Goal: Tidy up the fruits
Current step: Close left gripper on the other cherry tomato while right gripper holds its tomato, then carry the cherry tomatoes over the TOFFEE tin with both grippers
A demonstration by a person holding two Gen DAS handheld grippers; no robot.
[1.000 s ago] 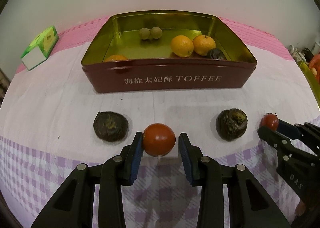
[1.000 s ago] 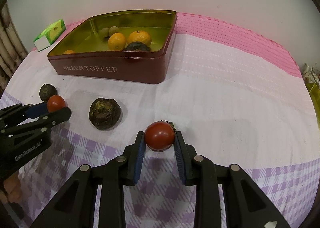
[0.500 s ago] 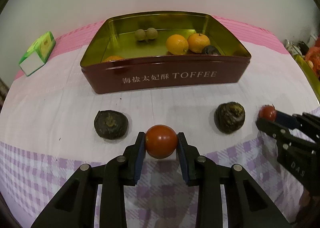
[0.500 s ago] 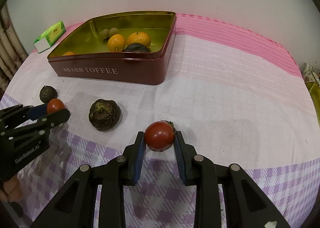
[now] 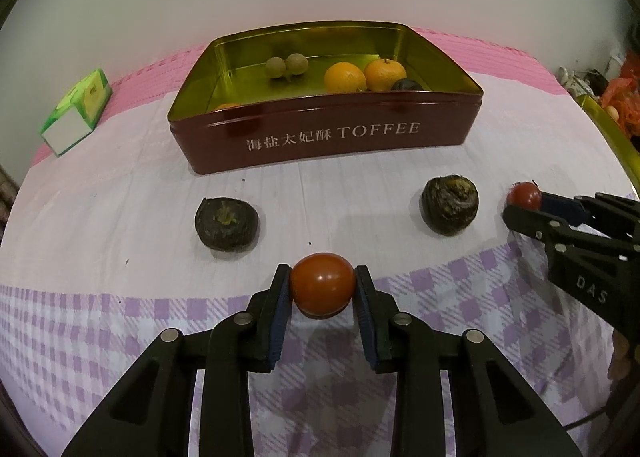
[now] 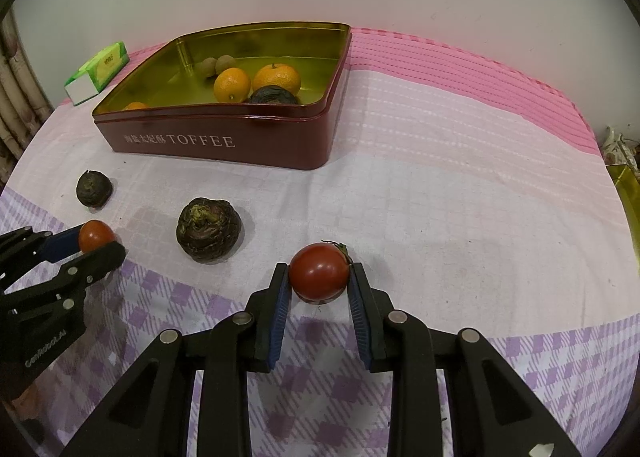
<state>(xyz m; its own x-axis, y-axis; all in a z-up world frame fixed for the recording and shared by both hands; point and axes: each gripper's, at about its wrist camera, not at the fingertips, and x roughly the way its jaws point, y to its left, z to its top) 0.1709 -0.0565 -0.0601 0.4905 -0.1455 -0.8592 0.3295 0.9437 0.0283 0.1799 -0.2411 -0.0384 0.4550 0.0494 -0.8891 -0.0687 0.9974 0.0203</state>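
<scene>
**K:** Plain white wall behind, table [image 6: 460, 185] w/ pink + purple-check cloth. What's on it?

**M:** Maroon TOFFEE tin [image 5: 328, 137], open top, gold inside, sits toward the back. In it: two oranges [image 5: 345, 77] side by side, two small greenish round fruits [image 5: 286, 65] touching each other near the back wall, one dark fruit [image 5: 406, 85] by the front wall next to the oranges, plus an orange bit [image 5: 228, 106] in the front left corner, mostly hidden by the rim. Green/white carton [image 5: 78, 113] left of the tin, apart from it.

**K:** L side?

**M:** Left gripper [image 5: 322, 287] jaws have just been closing, now clamped on a red tomato [image 5: 322, 284], pads pressed on both flanks. Tomato is low over the cloth; contact w/ cloth, can't tell.

**K:** R side?

**M:** Right gripper [image 6: 318, 277] also clamped on a tomato w/ stem [image 6: 318, 272], stem end up-right. Same thing re: cloth, can't tell.

**K:** Loose fruit?

**M:** Two dark wrinkled fruits on the cloth in front of the tin: left dark fruit [image 5: 226, 221] just beyond the L gripper's tomato, right dark fruit [image 5: 450, 204] between the two grippers. Both untouched.
</scene>
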